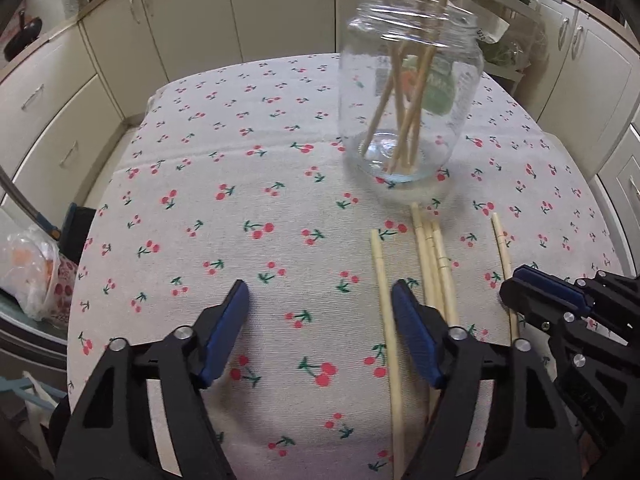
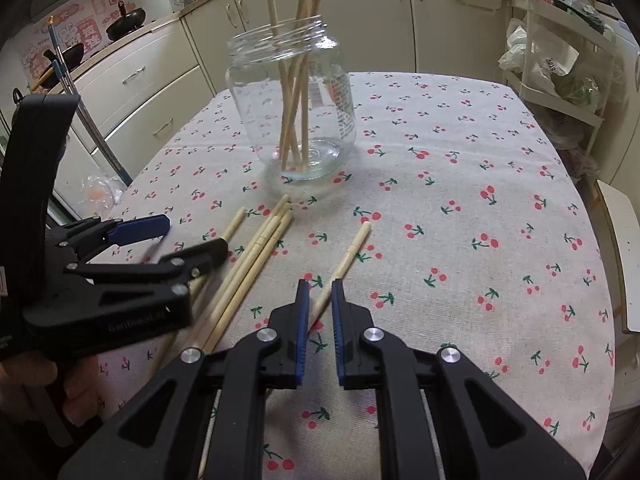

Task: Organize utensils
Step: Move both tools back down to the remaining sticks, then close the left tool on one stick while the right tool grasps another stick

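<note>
Right gripper [image 2: 320,292] is pinched tight on a lone chopstick [image 2: 352,250] lying on the cherry tablecloth [image 2: 480,200]. Left gripper [image 1: 320,300] gapes wide, empty, beside the loose chopsticks [image 1: 434,264] near the jar [image 1: 408,92].

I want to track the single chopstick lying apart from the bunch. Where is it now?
In the right wrist view the lone chopstick lies on the cherry tablecloth, right of the bunch of chopsticks, below the glass jar, running between the right gripper pads.

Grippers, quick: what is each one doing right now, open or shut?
Left gripper: open, holding nothing.
Right gripper: shut on a single chopstick lying on the table.
</note>
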Motion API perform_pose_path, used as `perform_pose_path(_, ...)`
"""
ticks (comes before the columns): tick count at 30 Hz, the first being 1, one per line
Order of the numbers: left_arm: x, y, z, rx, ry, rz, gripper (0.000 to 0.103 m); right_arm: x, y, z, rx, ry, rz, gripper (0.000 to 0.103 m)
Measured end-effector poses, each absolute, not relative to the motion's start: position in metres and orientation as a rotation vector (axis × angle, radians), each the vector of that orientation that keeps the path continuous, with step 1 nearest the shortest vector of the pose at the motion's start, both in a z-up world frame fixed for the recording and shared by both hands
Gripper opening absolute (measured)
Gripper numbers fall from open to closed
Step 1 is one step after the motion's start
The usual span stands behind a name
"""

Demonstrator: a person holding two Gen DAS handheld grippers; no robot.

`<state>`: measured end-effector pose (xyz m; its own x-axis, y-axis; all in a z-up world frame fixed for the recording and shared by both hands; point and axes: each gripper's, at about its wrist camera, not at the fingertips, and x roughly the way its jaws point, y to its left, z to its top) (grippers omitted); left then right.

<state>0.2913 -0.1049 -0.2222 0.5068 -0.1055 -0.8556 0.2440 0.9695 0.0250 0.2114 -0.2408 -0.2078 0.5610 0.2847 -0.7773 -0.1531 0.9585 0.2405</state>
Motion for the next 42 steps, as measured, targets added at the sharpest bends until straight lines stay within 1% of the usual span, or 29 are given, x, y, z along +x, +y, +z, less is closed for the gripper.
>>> perform_pose_path(1, 0.291, -0.103, -0.221, 0.144, 1.019, -0.212, 0.059, 0.213, -0.238, -0.207, 0.139, 0.943, 0.276, 0.011)
perform_pose_path(3, 0.294, -0.102, -0.221, 0.144, 1.02, -0.222, 0.054, 0.213, -0.233, -0.207, 0.124, 0.948, 0.299, 0.011)
perform_pose_path(8, 0.301, -0.106, -0.222, 0.127, 1.017, -0.242, 0.054, 0.22, -0.238, -0.207, 0.15, 0.975, 0.289, 0.011)
perform_pose_path(9, 0.302, -0.106, -0.222, 0.125, 1.014, -0.243, 0.052, 0.22, -0.237, -0.207, 0.145, 0.977, 0.285, 0.011)
perform_pose_path(10, 0.303, -0.107, -0.222, 0.126, 1.008, -0.245, 0.045, 0.221, -0.235, -0.207, 0.135, 0.978, 0.282, 0.011)
perform_pose_path(11, 0.303, -0.107, -0.222, 0.129, 1.003, -0.248, 0.042, 0.222, -0.233, -0.206, 0.121, 0.978, 0.279, 0.011)
perform_pose_path(12, 0.304, -0.108, -0.222, 0.131, 1.0, -0.249, 0.033, 0.222, -0.232, -0.206, 0.112, 0.978, 0.278, 0.011)
perform_pose_path(13, 0.304, -0.108, -0.222, 0.131, 0.998, -0.257, 0.02, 0.222, -0.23, -0.206, 0.103, 0.977, 0.278, 0.011)
perform_pose_path(15, 0.305, -0.107, -0.221, 0.116, 1.01, -0.28, 0.007, 0.221, -0.227, -0.206, 0.091, 0.974, 0.285, 0.011)
perform_pose_path(16, 0.305, -0.105, -0.221, 0.105, 1.016, -0.288, 0.006, 0.221, -0.226, -0.205, 0.082, 0.975, 0.288, 0.011)
perform_pose_path(21, 0.304, -0.1, -0.221, 0.07, 1.035, -0.304, 0.006, 0.223, -0.234, -0.205, 0.119, 1.0, 0.28, 0.011)
perform_pose_path(26, 0.306, -0.105, -0.222, 0.092, 1.022, -0.295, 0.005, 0.222, -0.227, -0.205, 0.096, 0.977, 0.255, 0.011)
perform_pose_path(29, 0.304, -0.102, -0.218, 0.064, 1.008, -0.309, 0.005, 0.22, -0.232, -0.206, 0.127, 0.965, 0.238, 0.007)
perform_pose_path(34, 0.297, -0.081, -0.18, -0.098, 0.852, -0.369, 0.005, 0.218, -0.245, -0.21, 0.223, 0.957, 0.249, 0.006)
perform_pose_path(42, 0.318, -0.067, -0.111, -0.257, 0.625, -0.407, 0.005, 0.22, -0.246, -0.21, 0.23, 0.959, 0.256, 0.006)
